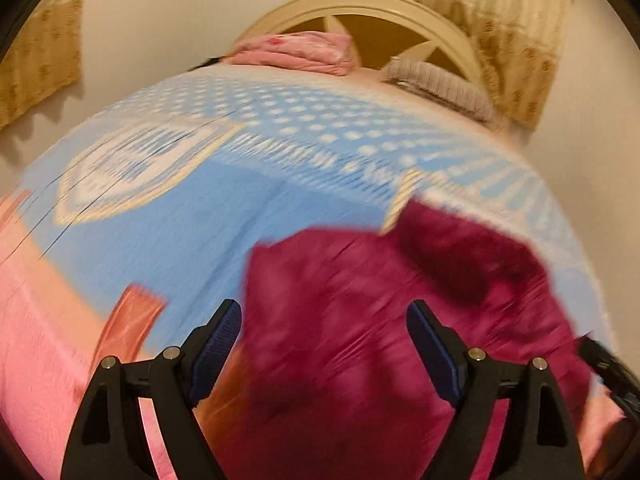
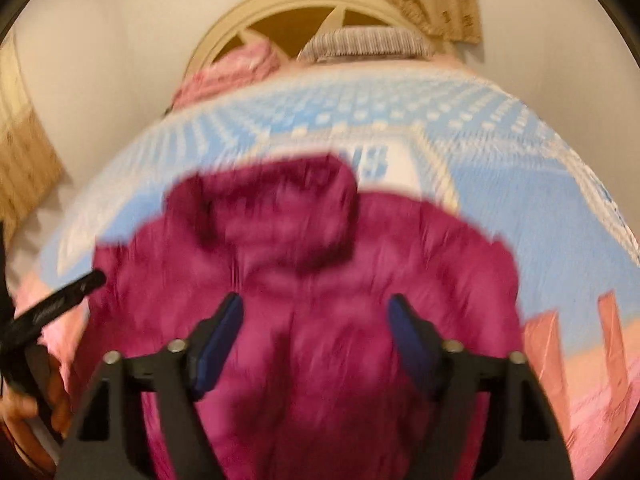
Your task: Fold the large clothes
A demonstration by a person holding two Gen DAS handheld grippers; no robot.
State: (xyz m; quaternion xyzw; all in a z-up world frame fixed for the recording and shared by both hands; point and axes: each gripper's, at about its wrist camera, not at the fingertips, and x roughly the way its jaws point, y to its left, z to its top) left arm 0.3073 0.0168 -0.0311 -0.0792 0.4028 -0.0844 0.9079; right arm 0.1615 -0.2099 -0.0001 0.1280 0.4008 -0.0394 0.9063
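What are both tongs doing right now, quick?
Left tongs: open, empty, above the jacket.
Right tongs: open, empty, above the jacket.

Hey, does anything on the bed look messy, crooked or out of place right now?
Nothing is spilled or visibly damaged. The magenta jacket lies spread on the blue and pink bedspread, hood toward the headboard, not yet neatly folded. Both pictures are blurred, so fine wrinkles cannot be judged. Both grippers are open above it.
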